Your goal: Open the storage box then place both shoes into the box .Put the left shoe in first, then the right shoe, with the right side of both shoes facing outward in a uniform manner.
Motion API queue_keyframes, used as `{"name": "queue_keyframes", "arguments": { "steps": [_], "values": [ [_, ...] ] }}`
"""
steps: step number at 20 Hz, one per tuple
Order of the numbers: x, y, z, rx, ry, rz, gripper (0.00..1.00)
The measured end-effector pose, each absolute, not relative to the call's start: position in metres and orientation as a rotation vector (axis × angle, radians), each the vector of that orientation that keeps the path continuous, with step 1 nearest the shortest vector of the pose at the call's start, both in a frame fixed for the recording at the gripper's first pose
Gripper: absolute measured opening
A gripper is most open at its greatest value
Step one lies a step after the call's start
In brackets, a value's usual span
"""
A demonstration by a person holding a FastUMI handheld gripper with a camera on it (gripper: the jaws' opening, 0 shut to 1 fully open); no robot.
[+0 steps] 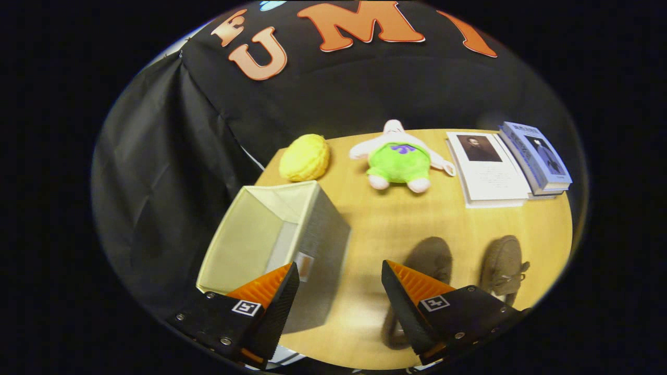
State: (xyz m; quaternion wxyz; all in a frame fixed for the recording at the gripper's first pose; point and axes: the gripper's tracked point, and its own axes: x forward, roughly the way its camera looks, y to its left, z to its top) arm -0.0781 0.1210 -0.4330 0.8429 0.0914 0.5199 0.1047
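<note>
Fingers spread wide and gripping nothing, tool is hovering above the table, tilted between storage box and shoes.

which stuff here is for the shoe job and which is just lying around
For the job: storage box, already open; two brown shoes beside it; gripper, fingers apart and holding nothing.

Lying about: yellow plush, green-clad plush toy, books, all on the table.
</note>
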Motion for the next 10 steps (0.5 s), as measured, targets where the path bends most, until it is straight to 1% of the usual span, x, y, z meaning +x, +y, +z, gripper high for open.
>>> {"name": "queue_keyframes", "arguments": {
  "steps": [3, 5, 8, 10],
  "values": [
    [-0.107, 0.079, -0.463, 0.088, 1.146, 0.174, 0.91],
    [-0.121, 0.058, -0.477, 0.029, 1.162, 0.153, 0.86],
    [-0.138, 0.04, -0.493, -0.007, 1.182, 0.129, 0.79],
    [-0.144, 0.033, -0.503, -0.015, 1.191, 0.109, 0.77]
  ]
}}
